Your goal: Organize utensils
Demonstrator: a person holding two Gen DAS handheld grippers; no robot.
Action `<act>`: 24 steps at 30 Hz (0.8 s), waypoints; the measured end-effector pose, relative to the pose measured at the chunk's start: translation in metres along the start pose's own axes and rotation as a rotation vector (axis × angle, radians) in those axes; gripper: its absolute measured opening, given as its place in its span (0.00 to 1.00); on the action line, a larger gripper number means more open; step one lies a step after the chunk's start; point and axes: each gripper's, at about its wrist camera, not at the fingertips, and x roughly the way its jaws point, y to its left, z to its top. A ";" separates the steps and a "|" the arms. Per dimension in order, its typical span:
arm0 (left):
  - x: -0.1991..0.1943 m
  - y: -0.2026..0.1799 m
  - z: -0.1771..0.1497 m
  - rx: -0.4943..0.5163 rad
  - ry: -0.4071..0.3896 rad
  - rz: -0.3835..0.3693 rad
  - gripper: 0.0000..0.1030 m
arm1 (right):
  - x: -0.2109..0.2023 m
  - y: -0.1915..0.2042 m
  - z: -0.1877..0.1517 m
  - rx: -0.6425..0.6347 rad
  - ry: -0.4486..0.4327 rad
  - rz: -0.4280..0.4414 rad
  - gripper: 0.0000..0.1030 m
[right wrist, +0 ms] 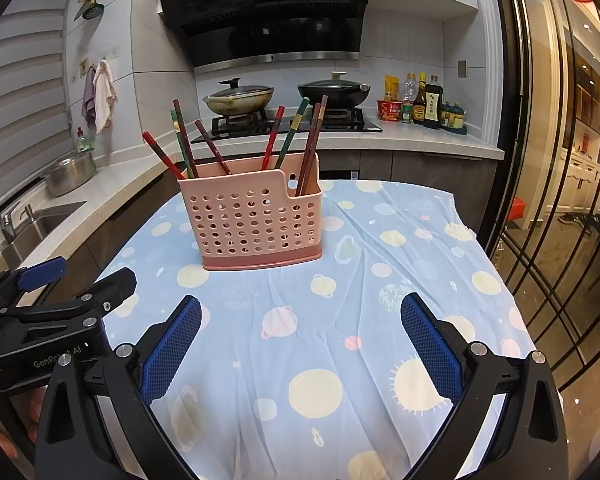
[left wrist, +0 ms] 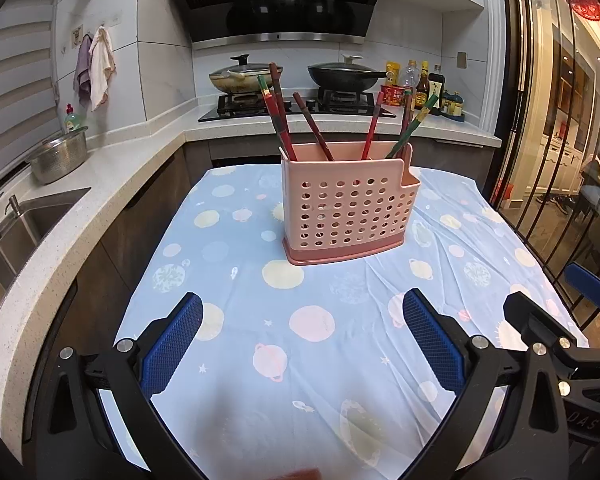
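A pink perforated utensil holder (left wrist: pixel 350 208) stands upright on the table with the blue planet-print cloth (left wrist: pixel 300 320). Several red and green chopsticks (left wrist: pixel 280 112) lean inside it. The holder (right wrist: pixel 252 220) and chopsticks (right wrist: pixel 184 140) also show in the right wrist view. My left gripper (left wrist: pixel 302 308) is open and empty, well short of the holder. My right gripper (right wrist: pixel 300 308) is open and empty, also short of it. The right gripper's fingers (left wrist: pixel 588 284) show at the right edge of the left wrist view. The left gripper's fingers (right wrist: pixel 44 272) show at the left of the right wrist view.
A white counter with a sink (left wrist: pixel 28 220) and a steel colander (left wrist: pixel 60 156) runs along the left. A stove with two lidded pans (left wrist: pixel 340 74) and sauce bottles (left wrist: pixel 424 88) stands behind the table. A glass partition (left wrist: pixel 560 160) is on the right.
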 end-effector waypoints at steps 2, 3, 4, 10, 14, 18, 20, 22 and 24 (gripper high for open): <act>0.001 -0.001 0.000 0.001 0.001 0.001 0.93 | 0.000 0.000 0.000 0.002 0.000 -0.001 0.94; 0.001 -0.001 0.000 0.003 0.001 0.001 0.93 | 0.000 -0.001 -0.001 0.004 0.001 -0.001 0.94; 0.001 -0.001 0.000 0.003 0.001 0.003 0.93 | 0.000 -0.001 -0.001 0.006 0.002 -0.001 0.94; 0.003 -0.004 0.000 0.008 0.005 0.011 0.93 | 0.002 -0.003 -0.001 0.007 0.006 -0.003 0.94; 0.006 -0.005 -0.001 0.014 0.013 0.020 0.93 | 0.002 -0.004 -0.002 0.008 0.007 -0.002 0.94; 0.007 -0.006 -0.002 0.020 0.014 0.024 0.93 | 0.002 -0.004 -0.002 0.010 0.008 -0.002 0.94; 0.008 -0.007 -0.001 0.022 0.015 0.024 0.93 | 0.003 -0.005 -0.003 0.011 0.010 -0.002 0.94; 0.008 -0.007 -0.001 0.022 0.016 0.025 0.93 | 0.004 -0.006 -0.004 0.011 0.012 -0.001 0.94; 0.009 -0.008 -0.002 0.023 0.018 0.024 0.93 | 0.005 -0.006 -0.004 0.012 0.014 -0.001 0.94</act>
